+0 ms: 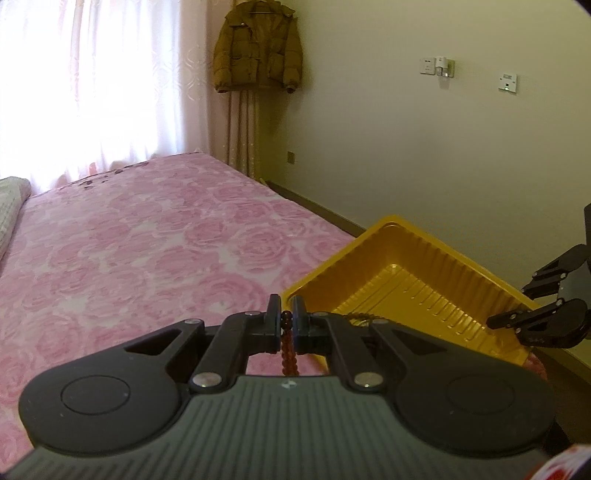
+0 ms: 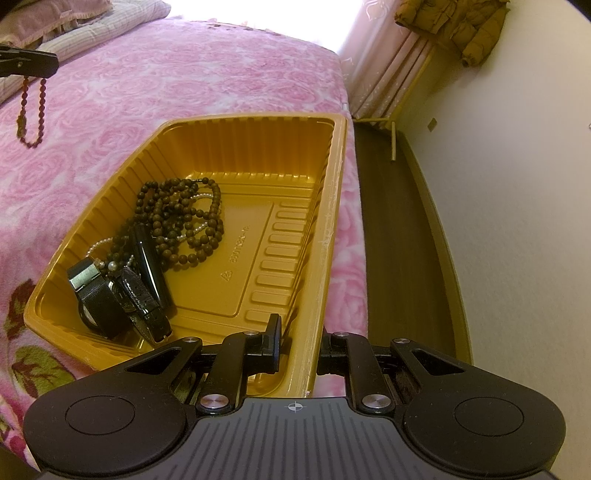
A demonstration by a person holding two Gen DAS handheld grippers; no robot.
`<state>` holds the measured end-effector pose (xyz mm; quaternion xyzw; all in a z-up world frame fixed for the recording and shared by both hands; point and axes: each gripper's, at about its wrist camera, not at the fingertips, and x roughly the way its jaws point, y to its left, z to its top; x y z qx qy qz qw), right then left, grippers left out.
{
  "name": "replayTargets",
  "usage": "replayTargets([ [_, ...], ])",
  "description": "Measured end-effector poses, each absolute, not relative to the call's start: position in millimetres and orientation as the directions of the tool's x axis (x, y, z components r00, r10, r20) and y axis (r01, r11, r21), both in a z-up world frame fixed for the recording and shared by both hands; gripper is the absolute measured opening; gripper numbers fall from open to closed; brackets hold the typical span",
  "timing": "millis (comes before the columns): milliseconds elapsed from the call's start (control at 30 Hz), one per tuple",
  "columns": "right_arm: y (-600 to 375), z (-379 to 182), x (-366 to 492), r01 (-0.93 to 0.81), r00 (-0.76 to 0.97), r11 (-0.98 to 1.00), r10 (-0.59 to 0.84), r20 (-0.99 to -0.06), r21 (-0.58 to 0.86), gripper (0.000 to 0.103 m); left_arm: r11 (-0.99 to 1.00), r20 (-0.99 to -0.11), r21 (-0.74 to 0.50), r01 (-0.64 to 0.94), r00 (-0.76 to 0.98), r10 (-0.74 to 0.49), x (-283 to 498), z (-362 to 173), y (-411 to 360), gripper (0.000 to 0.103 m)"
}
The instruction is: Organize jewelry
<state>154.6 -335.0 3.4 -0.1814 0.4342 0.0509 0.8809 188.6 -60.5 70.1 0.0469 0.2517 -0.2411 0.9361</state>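
Observation:
My left gripper (image 1: 287, 318) is shut on a red-brown bead bracelet (image 1: 288, 349), which hangs from its fingertips above the pink bed, left of the yellow tray (image 1: 373, 266). The bracelet also shows hanging at the far left of the right wrist view (image 2: 31, 110). My right gripper (image 2: 301, 343) straddles the near right wall of the yellow tray (image 2: 332, 206) and appears clamped on it. The tray holds a dark wooden bead necklace (image 2: 184, 218), a pearl strand (image 2: 99, 245) and black watches (image 2: 122, 295).
The pink rose-patterned bedspread (image 1: 129, 240) covers the bed. The tray sits near the bed's right edge, with dark floor (image 2: 399, 240) and a wall beyond. A brown jacket (image 1: 258, 48) hangs by the curtains. Folded bedding (image 2: 92, 26) lies at the far end.

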Motion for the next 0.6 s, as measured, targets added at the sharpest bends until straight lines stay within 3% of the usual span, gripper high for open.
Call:
replayTargets([
  [267,-334,5,155,-0.247,0.616,0.932,-0.061,-0.785,-0.266,0.015,0.822,-0.485,-0.060,0.567,0.703,-0.520,194,80,-102,0.004],
  [600,-341,3,156,-0.248,0.610,0.942,-0.030,-0.792,-0.227,0.015,0.747,-0.540,-0.077,0.660,0.603,-0.588,198,56,-164,0.004],
])
